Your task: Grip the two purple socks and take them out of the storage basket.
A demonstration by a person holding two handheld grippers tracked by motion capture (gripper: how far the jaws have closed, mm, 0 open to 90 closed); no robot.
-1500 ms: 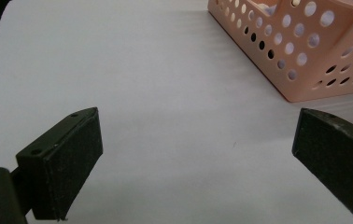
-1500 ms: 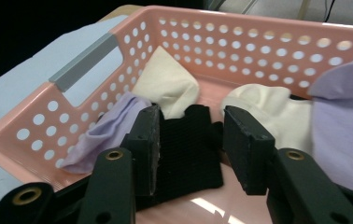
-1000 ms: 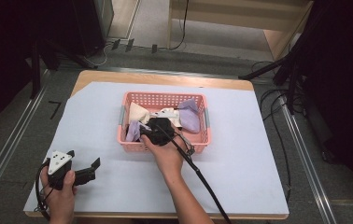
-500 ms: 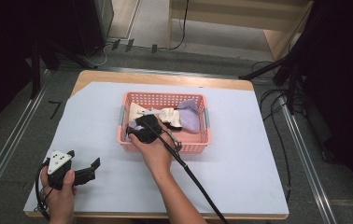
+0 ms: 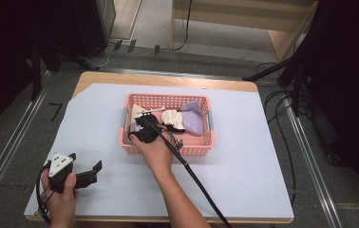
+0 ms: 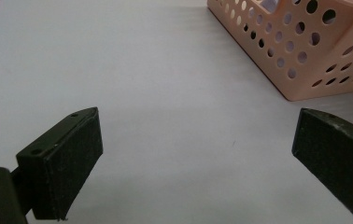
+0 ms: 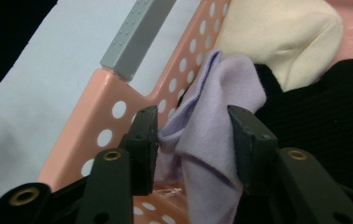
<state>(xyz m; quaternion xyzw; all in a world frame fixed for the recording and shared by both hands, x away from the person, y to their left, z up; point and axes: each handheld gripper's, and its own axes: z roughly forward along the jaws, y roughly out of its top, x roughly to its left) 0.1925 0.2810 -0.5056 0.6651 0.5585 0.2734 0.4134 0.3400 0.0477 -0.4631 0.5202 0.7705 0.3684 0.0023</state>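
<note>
Basket: one pink perforated plastic basket [image 5: 201,147] on the white table cover [image 5: 244,185], holding several cloth items. Left gripper [image 6: 198,154]: jaws wide, empty. Right gripper [image 7: 193,135]: jaws narrowed around one lilac knitted cloth [image 7: 216,107] at the basket's left wall, beside one cream cloth [image 7: 282,37] and one black cloth [image 7: 328,112].

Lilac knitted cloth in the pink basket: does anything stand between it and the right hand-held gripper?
Nothing visible does. The lilac knitted cloth already sits between the jaws of the right hand-held gripper, beside the perforated wall of the pink plastic basket. A black knitted garment lies alongside, not between.
</note>
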